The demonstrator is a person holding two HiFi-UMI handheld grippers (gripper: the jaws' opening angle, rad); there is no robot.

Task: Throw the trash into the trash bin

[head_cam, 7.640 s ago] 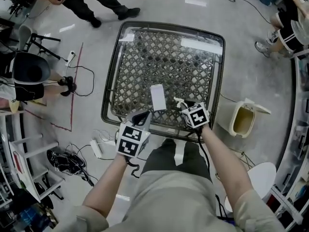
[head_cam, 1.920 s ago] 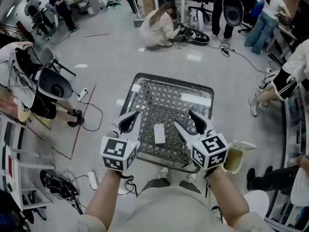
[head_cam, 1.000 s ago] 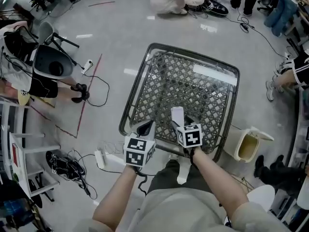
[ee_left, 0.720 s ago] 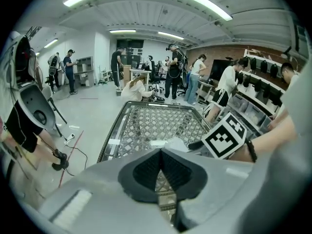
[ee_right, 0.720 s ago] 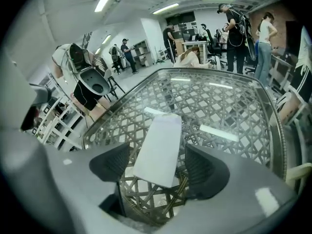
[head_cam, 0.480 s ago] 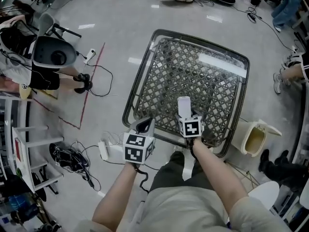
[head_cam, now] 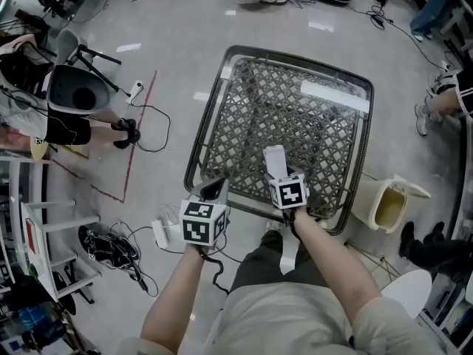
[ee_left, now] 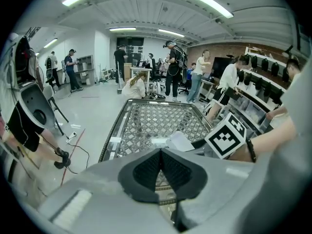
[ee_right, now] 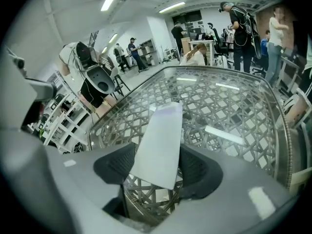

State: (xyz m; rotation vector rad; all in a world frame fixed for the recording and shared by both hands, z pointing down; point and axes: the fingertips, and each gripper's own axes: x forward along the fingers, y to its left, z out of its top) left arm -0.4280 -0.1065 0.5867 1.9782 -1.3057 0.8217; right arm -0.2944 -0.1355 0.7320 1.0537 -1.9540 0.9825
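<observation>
A flat white packet [head_cam: 274, 158] lies on the glass-topped lattice table [head_cam: 209, 113], near its front edge. My right gripper [head_cam: 276, 174] points steeply down at it, jaws closing, and the packet [ee_right: 161, 140] fills the gap with both pads touching its long edges. The beige trash bin [head_cam: 389, 203] stands on the floor to the right of the table, lid flipped up. My left gripper [head_cam: 215, 190] hangs at the table's front-left edge. In the left gripper view its pads [ee_left: 148, 167] meet with nothing between them, and the packet [ee_left: 179, 141] shows ahead.
A power strip and cables [head_cam: 164, 228] lie on the floor at the left. A black chair [head_cam: 74, 98] and a seated person are further left. Other people stand or crouch around the far side. White shelving [head_cam: 37, 235] lines the left edge.
Both grippers came down from above the table to its front edge. The right one settled over the white packet, which now sits between its jaws. The left one sank at the front-left.
</observation>
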